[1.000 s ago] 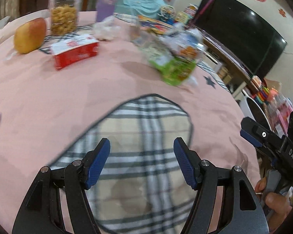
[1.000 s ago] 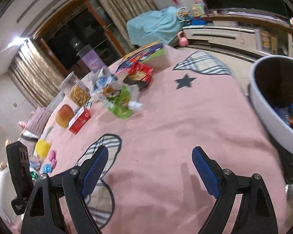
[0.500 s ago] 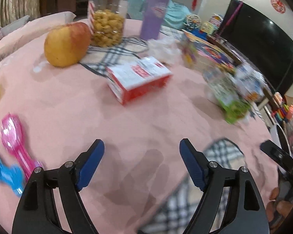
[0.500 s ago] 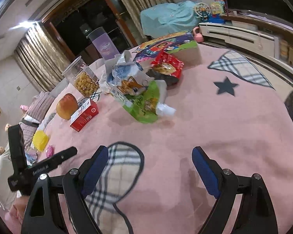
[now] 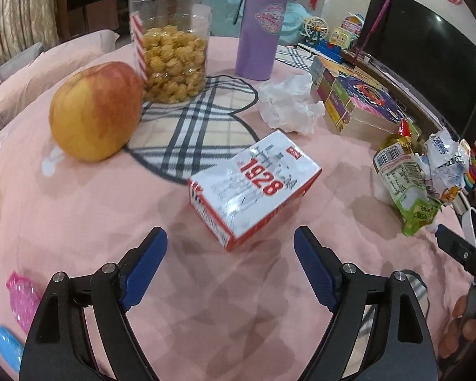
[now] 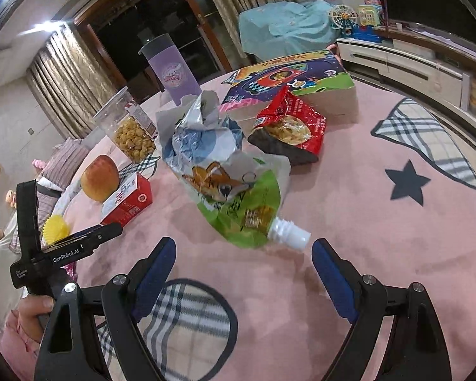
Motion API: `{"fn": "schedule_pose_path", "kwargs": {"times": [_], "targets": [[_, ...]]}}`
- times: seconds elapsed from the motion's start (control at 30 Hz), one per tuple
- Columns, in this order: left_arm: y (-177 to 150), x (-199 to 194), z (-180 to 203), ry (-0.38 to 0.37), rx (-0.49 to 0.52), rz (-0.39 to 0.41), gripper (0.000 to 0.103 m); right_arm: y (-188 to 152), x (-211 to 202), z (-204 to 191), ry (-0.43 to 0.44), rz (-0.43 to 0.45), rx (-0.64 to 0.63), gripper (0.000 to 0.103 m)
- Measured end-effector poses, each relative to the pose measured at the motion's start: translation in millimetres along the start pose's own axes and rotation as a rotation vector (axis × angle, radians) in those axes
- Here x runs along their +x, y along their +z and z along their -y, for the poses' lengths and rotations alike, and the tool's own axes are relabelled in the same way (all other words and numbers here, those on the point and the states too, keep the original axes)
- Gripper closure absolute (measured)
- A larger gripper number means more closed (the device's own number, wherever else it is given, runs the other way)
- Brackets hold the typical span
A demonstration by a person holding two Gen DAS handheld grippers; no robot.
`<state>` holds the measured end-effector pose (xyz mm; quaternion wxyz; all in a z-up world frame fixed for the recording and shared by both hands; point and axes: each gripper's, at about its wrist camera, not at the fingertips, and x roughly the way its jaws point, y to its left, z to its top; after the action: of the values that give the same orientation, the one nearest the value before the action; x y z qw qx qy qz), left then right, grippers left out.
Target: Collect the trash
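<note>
A red and white carton [image 5: 254,187] lies flat on the pink tablecloth [image 5: 79,209], just ahead of my left gripper [image 5: 230,236]. Its jaws are opening, with nothing between them; the carton's near corner reaches the line of the fingertips. A green spout pouch [image 6: 238,203] with a white cap lies right in front of my right gripper [image 6: 244,245], which is open and empty. A crumpled blue and white wrapper [image 6: 200,136] rests on the pouch. Behind them lie a red snack bag [image 6: 288,127] and a crumpled white tissue [image 5: 288,101].
An apple [image 5: 95,111], a clear jar of popcorn [image 5: 171,47] and a purple cup [image 5: 260,25] stand at the back left. A colourful flat box [image 6: 288,79] lies behind the snack bag. Small pink and blue toys [image 5: 19,298] lie by the left gripper. A hand [image 6: 31,311] holds the left gripper.
The left gripper swung from the plaid patch over to the red and white carton, and its jaws spread wider. The right gripper moved from beside the bin to the green pouch.
</note>
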<state>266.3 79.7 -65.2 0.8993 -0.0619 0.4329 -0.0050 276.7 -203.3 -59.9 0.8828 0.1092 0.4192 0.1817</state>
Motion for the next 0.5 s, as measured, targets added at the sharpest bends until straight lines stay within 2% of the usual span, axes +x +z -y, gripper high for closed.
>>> {"fn": "schedule_pose_path", "kwargs": {"times": [0.3, 0.33, 0.37, 0.4, 0.43, 0.47, 0.5], "targets": [[7, 7, 8, -0.02, 0.043, 0.029, 0.018, 10, 14, 0, -0.035, -0.005, -0.036, 0.015], [7, 6, 9, -0.022, 0.049, 0.035, 0.018, 10, 14, 0, -0.04, -0.005, -0.04, 0.019], [7, 5, 11, -0.024, 0.059, 0.043, 0.02, 9, 14, 0, -0.048, -0.003, -0.046, 0.029], [6, 4, 13, -0.027, 0.069, 0.05, 0.034, 9, 15, 0, -0.056, -0.005, -0.05, 0.037], [6, 4, 14, -0.028, 0.076, 0.049, 0.053, 9, 16, 0, -0.064, -0.013, -0.051, 0.054], [6, 5, 15, -0.032, 0.081, 0.041, 0.062, 8, 17, 1, -0.063, -0.026, -0.047, 0.069], [5, 7, 16, -0.042, 0.081, 0.029, 0.077, 6, 17, 2, -0.056, -0.034, -0.039, 0.074]]}}
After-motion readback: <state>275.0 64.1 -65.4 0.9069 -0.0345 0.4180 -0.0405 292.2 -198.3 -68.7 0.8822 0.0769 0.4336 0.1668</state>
